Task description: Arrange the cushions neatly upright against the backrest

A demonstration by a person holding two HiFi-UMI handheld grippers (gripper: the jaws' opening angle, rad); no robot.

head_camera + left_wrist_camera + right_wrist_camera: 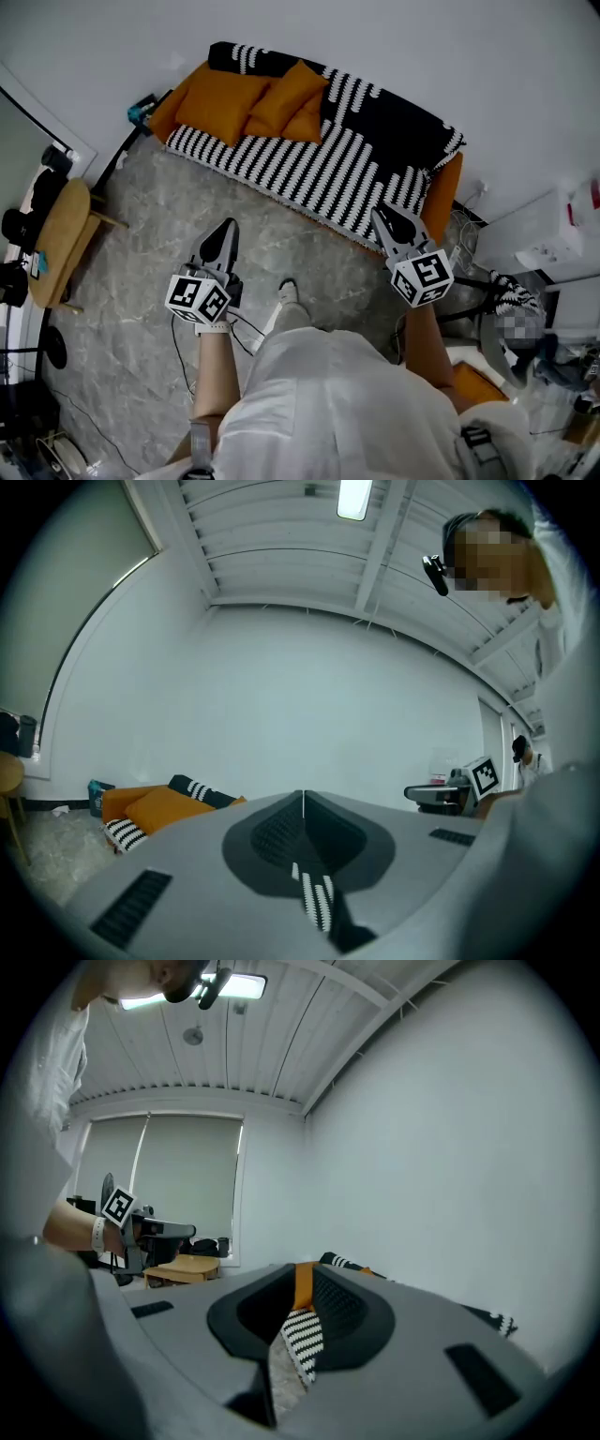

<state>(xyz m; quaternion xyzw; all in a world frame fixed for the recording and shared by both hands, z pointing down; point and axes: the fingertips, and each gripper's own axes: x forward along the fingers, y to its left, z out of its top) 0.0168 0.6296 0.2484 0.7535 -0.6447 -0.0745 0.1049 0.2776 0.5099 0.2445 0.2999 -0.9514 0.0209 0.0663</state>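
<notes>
A sofa under a black-and-white striped throw stands against the far wall. Three orange cushions lie bunched at its left end: a large one leaning flat, another on its corner, and a third partly behind that. Both grippers hang over the floor in front of the sofa, well short of the cushions. My left gripper is shut and holds nothing. My right gripper stands slightly open near the sofa's right orange armrest, and only sofa fabric shows through the gap.
A round wooden table with dark gear around it stands at the left. At the right are a white cabinet and cluttered items. Cables trail on the grey marbled floor between me and the sofa.
</notes>
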